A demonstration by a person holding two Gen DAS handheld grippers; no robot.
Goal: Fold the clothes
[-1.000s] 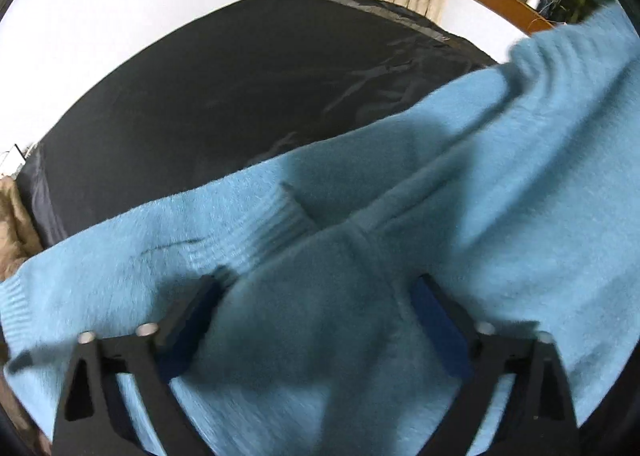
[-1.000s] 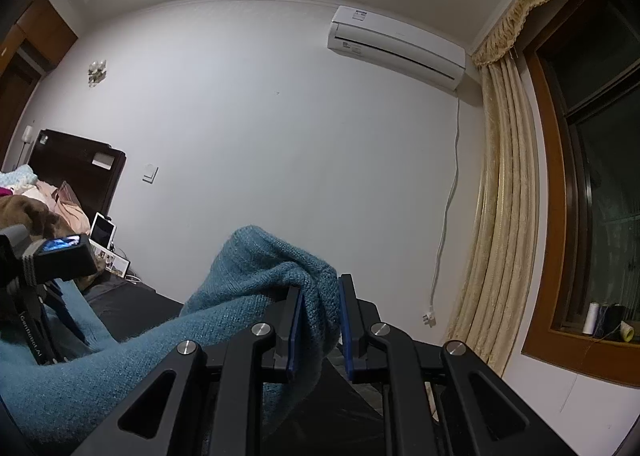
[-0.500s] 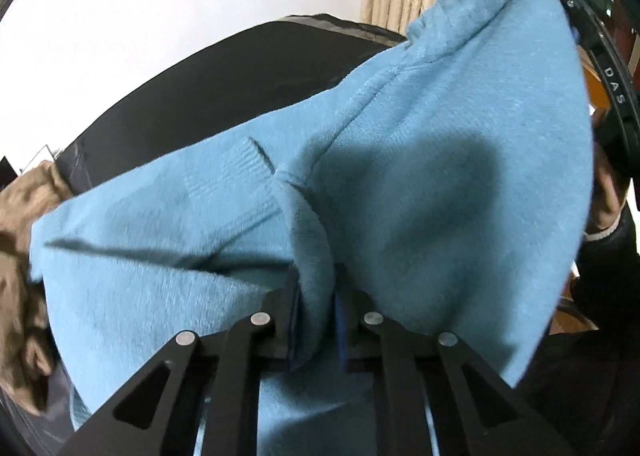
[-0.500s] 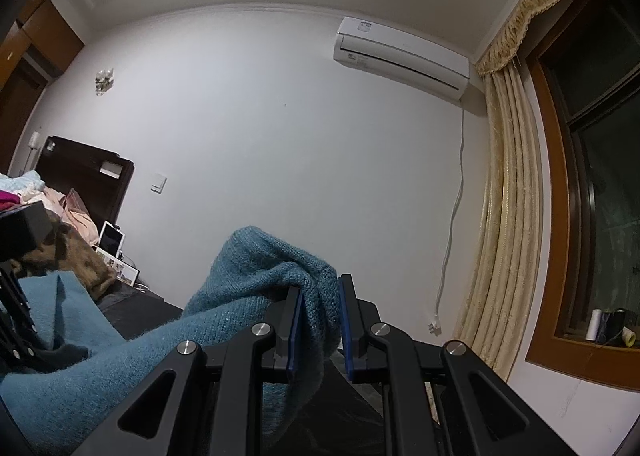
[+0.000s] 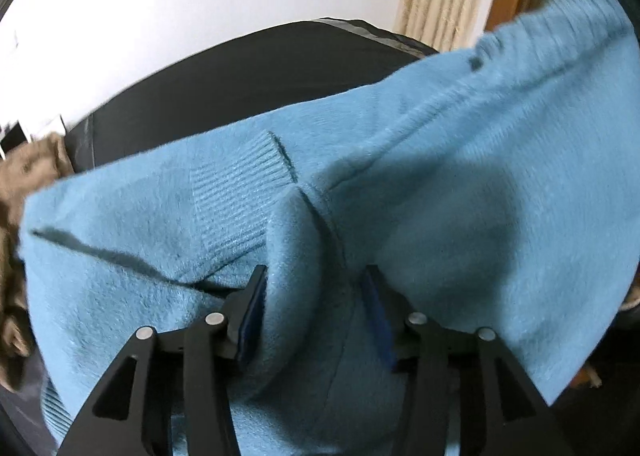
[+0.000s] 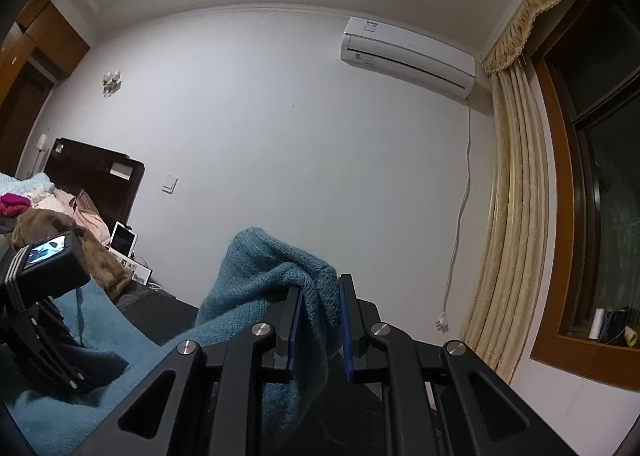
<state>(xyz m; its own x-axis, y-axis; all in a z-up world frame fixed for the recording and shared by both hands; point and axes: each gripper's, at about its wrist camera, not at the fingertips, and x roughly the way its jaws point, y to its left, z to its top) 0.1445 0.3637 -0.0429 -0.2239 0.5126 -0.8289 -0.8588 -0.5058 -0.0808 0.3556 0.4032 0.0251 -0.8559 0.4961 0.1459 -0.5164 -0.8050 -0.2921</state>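
Observation:
A fluffy light-blue sweater (image 5: 460,184) hangs over a black-covered bed (image 5: 240,72). My left gripper (image 5: 314,312) has its jaws partly apart with a fold of the sweater between the blue pads, which no longer pinch it. A ribbed cuff (image 5: 236,184) lies just ahead of it. My right gripper (image 6: 318,326) is shut on a bunched end of the sweater (image 6: 276,268) and holds it up high. The left gripper's body (image 6: 44,280) shows at the left of the right wrist view.
A brown garment (image 5: 16,192) lies at the bed's left edge. A pile of clothes (image 6: 48,204) sits by a dark headboard (image 6: 100,176). Beige curtains (image 6: 516,216) and a wood-framed window (image 6: 592,184) are on the right. An air conditioner (image 6: 408,52) is on the wall.
My left gripper was open a second ago, shut on a fold of the sweater half a second ago, and its jaws have now spread apart again. The right gripper keeps its hold.

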